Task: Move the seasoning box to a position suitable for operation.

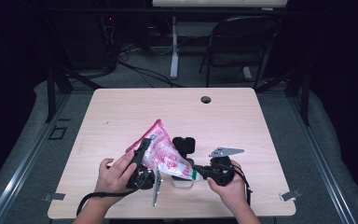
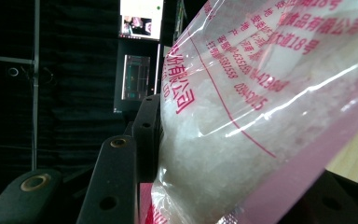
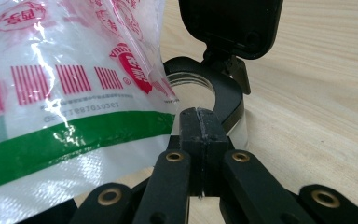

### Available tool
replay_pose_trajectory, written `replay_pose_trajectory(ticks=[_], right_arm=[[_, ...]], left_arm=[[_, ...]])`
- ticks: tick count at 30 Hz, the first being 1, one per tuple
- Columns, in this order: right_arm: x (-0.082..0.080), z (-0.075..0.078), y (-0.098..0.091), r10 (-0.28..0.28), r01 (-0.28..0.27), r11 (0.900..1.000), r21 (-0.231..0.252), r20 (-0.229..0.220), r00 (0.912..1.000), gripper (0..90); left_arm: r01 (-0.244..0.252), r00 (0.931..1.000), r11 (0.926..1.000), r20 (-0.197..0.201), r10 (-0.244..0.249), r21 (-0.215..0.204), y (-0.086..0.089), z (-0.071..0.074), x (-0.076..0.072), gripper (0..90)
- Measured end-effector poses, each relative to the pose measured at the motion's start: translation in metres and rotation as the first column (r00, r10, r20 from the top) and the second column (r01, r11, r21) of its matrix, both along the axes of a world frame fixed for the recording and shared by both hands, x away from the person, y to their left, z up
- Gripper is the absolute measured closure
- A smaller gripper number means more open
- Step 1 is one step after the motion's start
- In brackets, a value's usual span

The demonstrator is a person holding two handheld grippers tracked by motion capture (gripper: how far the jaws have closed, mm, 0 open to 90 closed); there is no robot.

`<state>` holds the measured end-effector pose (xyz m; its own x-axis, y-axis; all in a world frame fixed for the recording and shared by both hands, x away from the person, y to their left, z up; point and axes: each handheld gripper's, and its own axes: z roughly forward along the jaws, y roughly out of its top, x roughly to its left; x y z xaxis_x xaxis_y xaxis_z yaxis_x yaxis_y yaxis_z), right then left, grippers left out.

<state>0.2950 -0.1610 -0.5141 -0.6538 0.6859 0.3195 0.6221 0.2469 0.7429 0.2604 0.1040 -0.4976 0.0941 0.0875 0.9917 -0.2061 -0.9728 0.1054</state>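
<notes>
The left gripper (image 1: pixel 142 161) holds a plastic bag (image 1: pixel 161 151) with pink writing and white grains inside. Its jaws are part way open and squeeze the fat bag between them. In the left gripper view the bag (image 2: pixel 261 116) sits right against the inner side of one black jaw and leans up and away from it.

The right gripper (image 1: pixel 200 171) has its jaws shut tight, pad against pad, with nothing thick between them. In the right gripper view the shut tips (image 3: pixel 200 128) rest at the rim of a small clear jar (image 3: pixel 228 105) with a black ring around its mouth. I cannot tell if they pinch the rim. The jar's black lid (image 3: pixel 230 25) stands open just past the tips. The bag's green striped end (image 3: pixel 65 121) hangs just beside these jaws, over the jar's mouth.

The jar stands on the wooden counter (image 1: pixel 242 121), between the two hands.
</notes>
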Motion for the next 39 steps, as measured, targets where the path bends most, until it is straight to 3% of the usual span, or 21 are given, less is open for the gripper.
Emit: replay_pose_trajectory(ticks=[29,30,39], right_arm=[[-0.0008,0.0006,0.0011,0.002,-0.002,0.9999,-0.013,0.011,0.9999,90.0],[-0.0008,0.0006,0.0011,0.002,-0.002,0.9999,-0.013,0.011,0.9999,90.0],[-0.0013,0.0010,0.0021,0.005,-0.005,0.9999,-0.015,0.011,0.9999,90.0]], left_arm=[[-0.008,1.0000,1.0000,0.005,0.008,0.000,0.0036,-0.0002,0.0038,60.2],[-0.011,0.9999,0.9999,-0.008,0.011,-0.004,0.0042,-0.0006,0.0040,60.2],[-0.012,0.9998,0.9998,0.015,0.013,-0.013,0.0074,0.0032,0.0044,60.3]])
